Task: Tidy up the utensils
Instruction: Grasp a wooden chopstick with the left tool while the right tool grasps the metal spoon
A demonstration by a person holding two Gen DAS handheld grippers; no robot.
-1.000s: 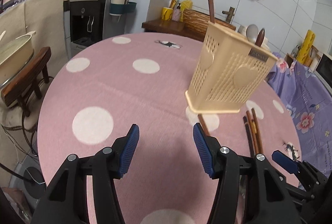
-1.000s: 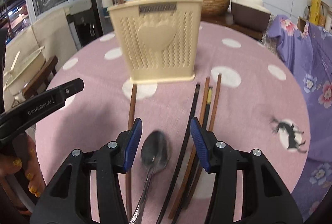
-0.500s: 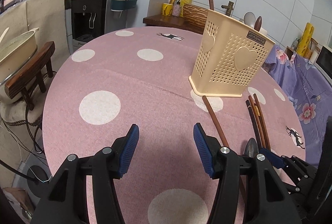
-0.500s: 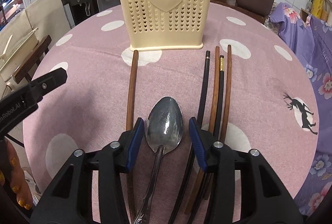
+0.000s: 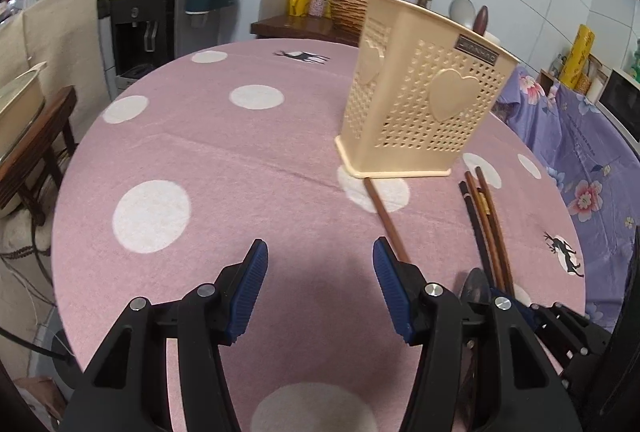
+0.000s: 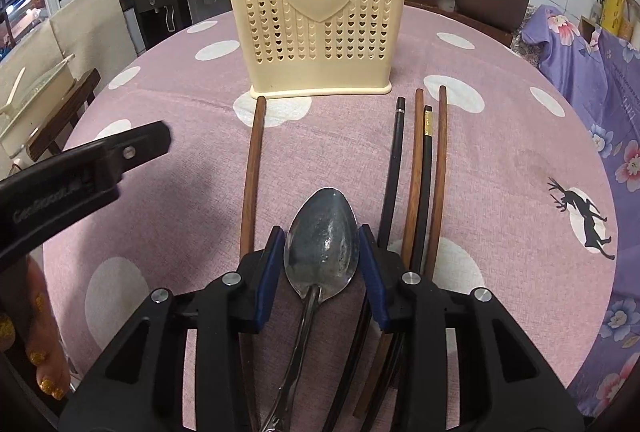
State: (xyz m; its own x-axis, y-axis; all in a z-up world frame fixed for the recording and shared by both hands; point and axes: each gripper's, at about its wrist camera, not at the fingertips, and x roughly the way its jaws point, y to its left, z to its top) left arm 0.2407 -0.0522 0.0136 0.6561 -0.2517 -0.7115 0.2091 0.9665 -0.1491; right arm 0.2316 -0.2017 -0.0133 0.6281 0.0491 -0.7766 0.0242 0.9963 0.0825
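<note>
Right gripper (image 6: 322, 264): jaws closing around the metal spoon (image 6: 322, 244), bowl between the pads, flat on the pink tablecloth (image 6: 500, 159). Cream utensil holder (image 6: 316, 11) at 12 o'clock. Left gripper (image 5: 320, 284): jaws apart, nothing between them.

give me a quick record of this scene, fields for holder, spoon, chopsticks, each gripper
holder: cream holder upright on pink dotted cloth, utensils already inside
spoon: metal spoon flat on cloth, bowl between right fingers
chopsticks: one brown left of spoon, four to its right
right gripper: closing around spoon bowl
left gripper: open, empty, above cloth
</note>
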